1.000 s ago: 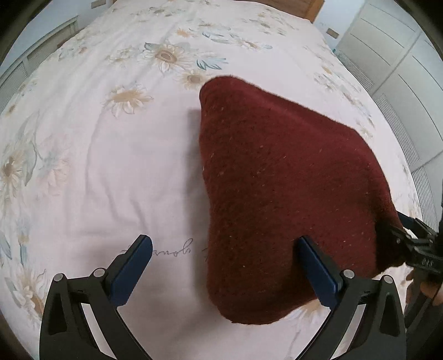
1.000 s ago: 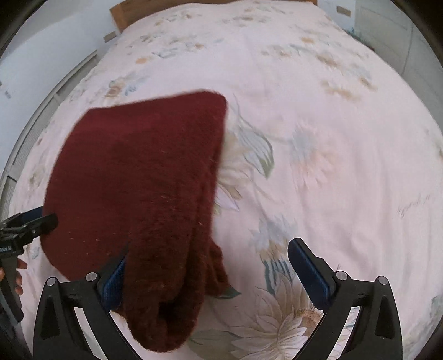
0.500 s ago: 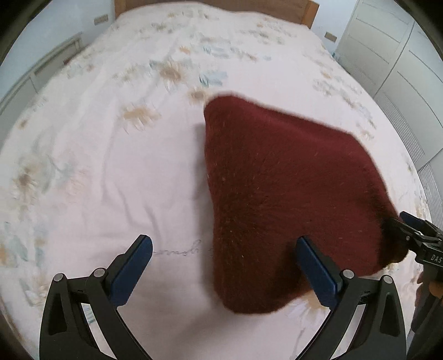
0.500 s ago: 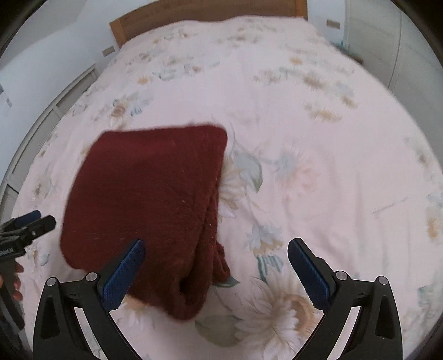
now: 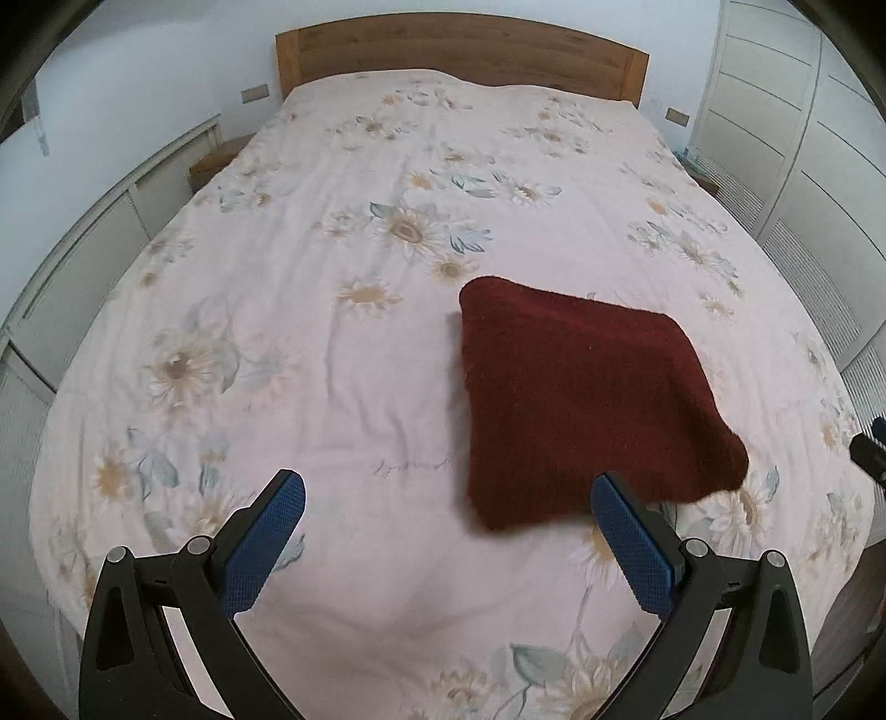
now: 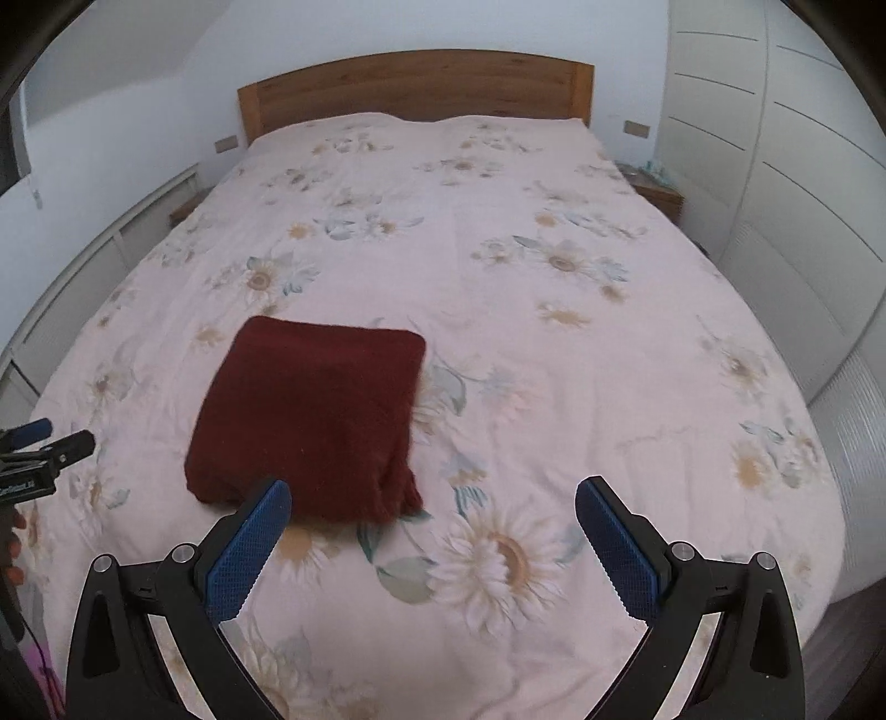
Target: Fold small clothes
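On the floral bedspread (image 5: 343,354): one folded maroon garment (image 5: 581,399), near the foot edge. Two grippers, left gripper (image 5: 448,531) and right gripper (image 6: 432,531), both spread wide, empty. Script printed on bedspread, illegible.

One folded dark red knit garment (image 5: 576,399) on one bed (image 5: 332,343); one wooden headboard (image 5: 459,52); two tongs, left (image 5: 446,531) and right (image 6: 432,534), each with two blue pads

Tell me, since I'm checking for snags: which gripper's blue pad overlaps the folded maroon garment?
The left gripper: its right-hand pad overlaps the folded maroon garment; both grippers hang open, empty.
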Demonstrator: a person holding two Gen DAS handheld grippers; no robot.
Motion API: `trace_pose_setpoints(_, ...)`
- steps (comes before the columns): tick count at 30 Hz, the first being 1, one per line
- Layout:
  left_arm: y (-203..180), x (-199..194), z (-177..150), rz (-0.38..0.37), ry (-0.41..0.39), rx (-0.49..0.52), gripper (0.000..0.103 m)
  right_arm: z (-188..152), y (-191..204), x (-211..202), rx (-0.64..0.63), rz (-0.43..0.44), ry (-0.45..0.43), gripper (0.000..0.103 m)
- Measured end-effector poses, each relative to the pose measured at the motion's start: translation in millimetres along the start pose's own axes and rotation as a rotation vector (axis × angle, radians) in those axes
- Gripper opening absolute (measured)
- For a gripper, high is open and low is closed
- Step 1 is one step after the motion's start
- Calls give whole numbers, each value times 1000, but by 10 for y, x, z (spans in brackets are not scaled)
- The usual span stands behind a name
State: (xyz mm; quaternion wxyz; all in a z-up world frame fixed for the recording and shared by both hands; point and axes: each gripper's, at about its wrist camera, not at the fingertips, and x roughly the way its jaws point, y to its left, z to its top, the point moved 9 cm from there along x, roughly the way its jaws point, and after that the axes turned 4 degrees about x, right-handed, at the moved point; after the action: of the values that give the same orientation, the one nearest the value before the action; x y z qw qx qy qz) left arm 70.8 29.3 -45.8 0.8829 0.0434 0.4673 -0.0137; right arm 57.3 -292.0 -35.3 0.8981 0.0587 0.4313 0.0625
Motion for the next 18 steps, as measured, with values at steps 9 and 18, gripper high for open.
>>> trace_pose_setpoints(9,-114,-20,-345,24,33,76,102,-329,-156,-109,18,-30,45,102)
trace_pose_setpoints(18,-148,39,-366,23,37,104,102,-387,-160,-96,15,-26,55,102)
